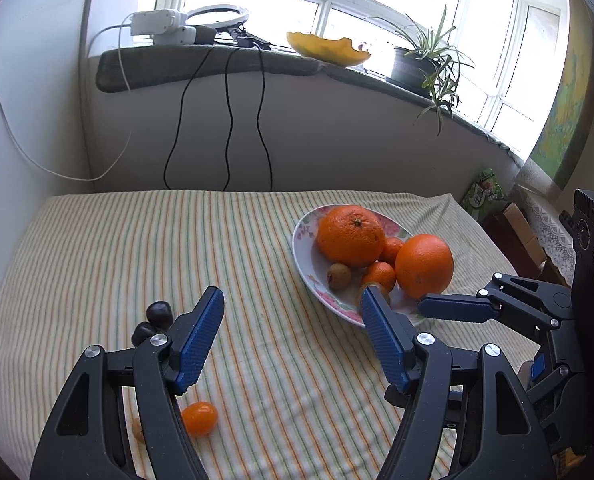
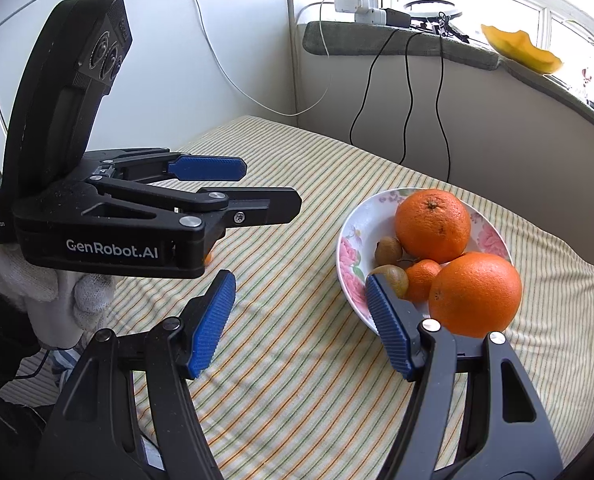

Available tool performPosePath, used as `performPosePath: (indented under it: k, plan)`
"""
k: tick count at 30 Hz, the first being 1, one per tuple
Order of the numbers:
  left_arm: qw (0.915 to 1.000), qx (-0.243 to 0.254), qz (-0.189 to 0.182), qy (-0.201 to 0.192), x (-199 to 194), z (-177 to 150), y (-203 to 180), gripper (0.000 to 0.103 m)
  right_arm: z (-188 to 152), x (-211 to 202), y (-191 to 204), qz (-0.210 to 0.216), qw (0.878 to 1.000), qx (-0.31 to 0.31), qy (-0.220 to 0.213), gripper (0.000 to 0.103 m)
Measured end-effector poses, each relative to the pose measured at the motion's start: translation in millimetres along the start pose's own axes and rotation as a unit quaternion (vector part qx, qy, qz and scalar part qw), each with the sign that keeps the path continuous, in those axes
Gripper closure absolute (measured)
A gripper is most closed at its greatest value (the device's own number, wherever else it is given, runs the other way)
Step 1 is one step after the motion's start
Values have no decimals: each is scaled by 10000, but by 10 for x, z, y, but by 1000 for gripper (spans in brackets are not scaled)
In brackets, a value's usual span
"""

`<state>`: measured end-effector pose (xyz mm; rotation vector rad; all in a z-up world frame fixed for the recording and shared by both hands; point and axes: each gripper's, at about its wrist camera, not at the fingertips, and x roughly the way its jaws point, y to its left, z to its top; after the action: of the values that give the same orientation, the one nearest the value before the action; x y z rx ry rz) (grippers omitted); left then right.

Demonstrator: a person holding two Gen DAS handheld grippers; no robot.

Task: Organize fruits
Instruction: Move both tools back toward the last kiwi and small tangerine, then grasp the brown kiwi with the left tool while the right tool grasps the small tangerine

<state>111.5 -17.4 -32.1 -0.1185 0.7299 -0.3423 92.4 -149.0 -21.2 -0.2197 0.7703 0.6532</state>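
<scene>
Left wrist view: left gripper [image 1: 291, 308] stood wide apart and empty above the striped cloth [image 1: 97, 248]. Floral plate [image 1: 303, 246] sat ahead to the right, holding two large oranges [image 1: 351, 236], two small tangerines [image 1: 379, 276] and brownish fruits [image 1: 339, 276]. Kumquat [image 1: 199, 418] lay on the cloth under the left finger; two dark fruits [image 1: 159, 314], possibly chestnuts, sat just beyond it. Right gripper [image 1: 449, 308] showed at the right edge, by the plate rim.

Right wrist view: right gripper [image 2: 299, 294] was spread wide, holding nothing, its right fingertip [image 2: 377, 292] over the plate's near rim [image 2: 345, 248]. Left gripper [image 2: 257, 184] hung open at left, held in a white-gloved hand [image 2: 53, 292]
</scene>
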Motion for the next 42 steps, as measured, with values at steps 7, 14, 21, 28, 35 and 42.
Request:
performPosePath:
  k: [7, 14, 21, 28, 35, 42]
  plan:
    - [9994, -246, 226, 14, -141, -136, 303, 32, 10, 72, 93, 165, 9998, -66, 63, 33]
    - [9969, -662, 424, 30, -280, -305, 686, 33, 34, 177, 244, 348, 9990, -214, 170, 33]
    - [9943, -948, 480, 81, -416, -521, 919, 37, 57, 352, 395, 545, 9970, -420, 364, 33]
    - [9934, -1089, 306, 187, -428, -695, 960, 43, 94, 542, 488, 802, 9946, -380, 532, 33]
    - [9921, -1207, 164, 311, -355, -812, 979, 48, 103, 723, 562, 1037, 9913, -375, 718, 33]
    - [9913, -1251, 61, 414, -304, -873, 1007, 51, 127, 901, 625, 1156, 9886, -436, 855, 37]
